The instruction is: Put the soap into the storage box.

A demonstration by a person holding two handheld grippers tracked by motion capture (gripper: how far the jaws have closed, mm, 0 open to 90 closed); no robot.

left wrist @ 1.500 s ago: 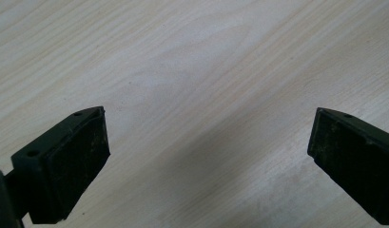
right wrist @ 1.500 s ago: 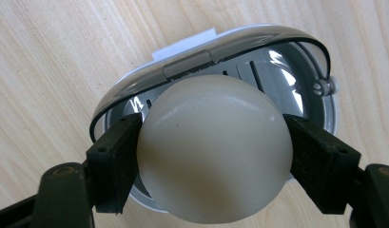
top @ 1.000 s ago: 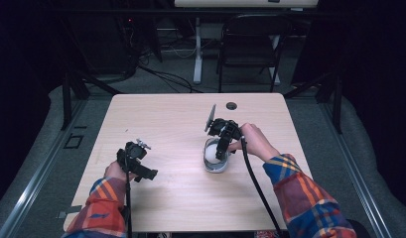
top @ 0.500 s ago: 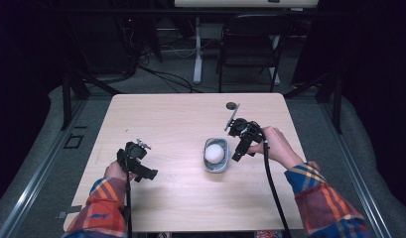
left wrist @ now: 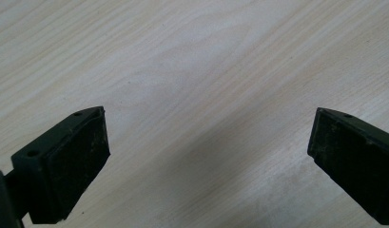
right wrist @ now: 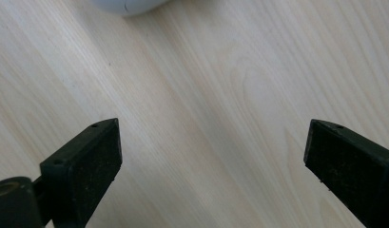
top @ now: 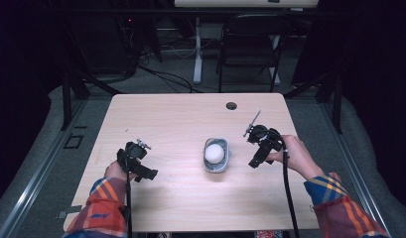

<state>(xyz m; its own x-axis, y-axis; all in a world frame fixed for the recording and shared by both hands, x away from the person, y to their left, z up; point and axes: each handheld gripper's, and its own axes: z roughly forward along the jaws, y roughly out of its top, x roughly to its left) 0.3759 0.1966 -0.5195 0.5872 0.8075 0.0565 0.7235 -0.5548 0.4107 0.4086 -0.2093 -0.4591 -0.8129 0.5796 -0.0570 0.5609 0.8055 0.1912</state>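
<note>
A small grey bowl (top: 216, 166) stands at the middle of the wooden table (top: 180, 124), and a white ball (top: 214, 152) lies in it. My right gripper (top: 255, 161) hovers over bare wood to the right of the bowl, apart from it. Its jaws have just been opening and stand open with nothing between them. In the right gripper view, my right gripper (right wrist: 211, 161) spans plain tabletop, with the bowl's pale rim (right wrist: 128, 4) at the top edge. My left gripper (top: 147, 173) rests near the table's left side. In the left gripper view, my left gripper (left wrist: 206, 156) is open over bare wood.
A black round grommet (top: 232, 105) sits near the table's far edge. A dark chair (top: 250, 44) and a white table leg (top: 197, 49) stand on the floor beyond the table. Cables trail from both grippers toward the near edge.
My right gripper drew away from the bowl toward the right, and its jaws spread wider. The white ball stays in the bowl. The left gripper has kept still.
</note>
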